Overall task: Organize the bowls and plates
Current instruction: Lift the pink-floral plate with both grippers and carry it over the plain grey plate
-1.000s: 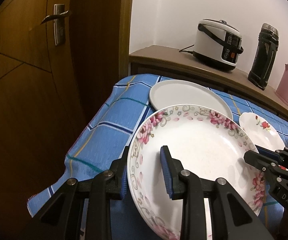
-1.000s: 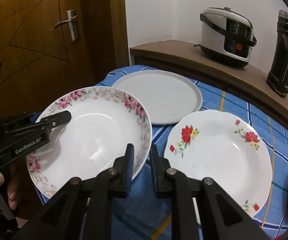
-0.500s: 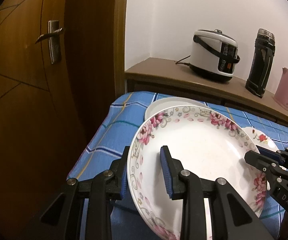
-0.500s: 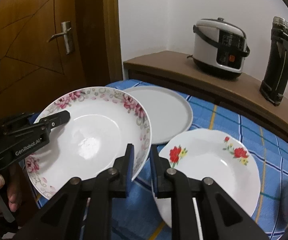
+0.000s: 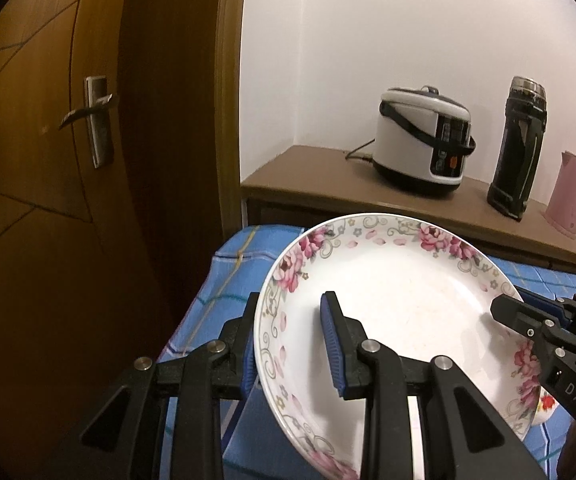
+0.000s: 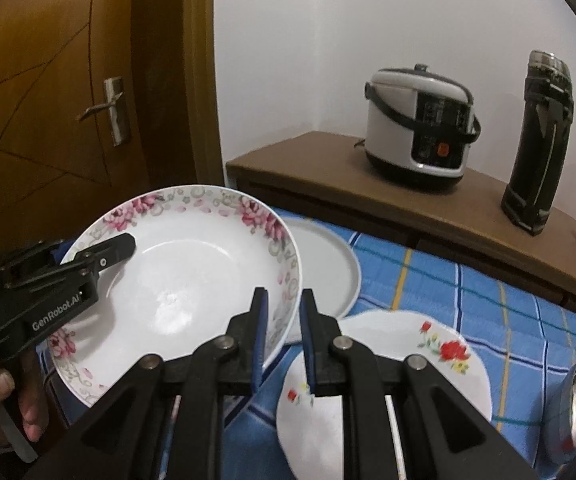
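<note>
Two grippers pinch one pink-flowered bowl (image 6: 184,280) clear of the blue checked tablecloth (image 6: 467,292): the left gripper (image 5: 291,344) clamps its left rim, the right gripper (image 6: 282,338) its right rim. Beyond lies a plain grey plate (image 6: 323,268), to the right a red-flowered plate (image 6: 407,356); all three are empty. A wooden shelf (image 6: 307,160) borders the table's far edge

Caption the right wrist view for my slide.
Both grippers grip the pink-flowered bowl by its rim above the gray plate and red-flowered plate.
</note>
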`<state>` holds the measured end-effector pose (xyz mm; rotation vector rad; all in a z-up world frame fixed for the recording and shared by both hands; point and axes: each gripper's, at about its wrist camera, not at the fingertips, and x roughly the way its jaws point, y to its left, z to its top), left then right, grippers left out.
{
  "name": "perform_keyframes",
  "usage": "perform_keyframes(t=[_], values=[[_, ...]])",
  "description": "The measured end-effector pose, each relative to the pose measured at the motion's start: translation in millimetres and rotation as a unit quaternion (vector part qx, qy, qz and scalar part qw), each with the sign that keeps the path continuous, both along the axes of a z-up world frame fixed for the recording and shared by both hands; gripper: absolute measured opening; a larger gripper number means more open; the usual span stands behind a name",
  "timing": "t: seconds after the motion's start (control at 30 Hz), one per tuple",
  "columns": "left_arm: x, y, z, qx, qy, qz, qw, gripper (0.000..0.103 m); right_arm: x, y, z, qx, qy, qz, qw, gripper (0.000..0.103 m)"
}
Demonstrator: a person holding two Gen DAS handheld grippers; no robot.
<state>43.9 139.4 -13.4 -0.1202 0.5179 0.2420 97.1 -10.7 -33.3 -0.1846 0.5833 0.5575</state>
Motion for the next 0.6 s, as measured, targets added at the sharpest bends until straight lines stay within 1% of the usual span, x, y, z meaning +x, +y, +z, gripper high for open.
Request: perform_keyframes(t=[0.37, 0.6], values=[[26, -4, 27, 0.02, -0.04, -0.002, 0.999, 0.032, 22, 3, 27, 0.024, -0.038, -0.039, 0.998, 0.016], [46, -2, 39, 0.02, -0.062, -0.004, 0.9979, 0.032, 36, 5, 36, 0.034, -0.057, -0.061, 0.996, 0.016]])
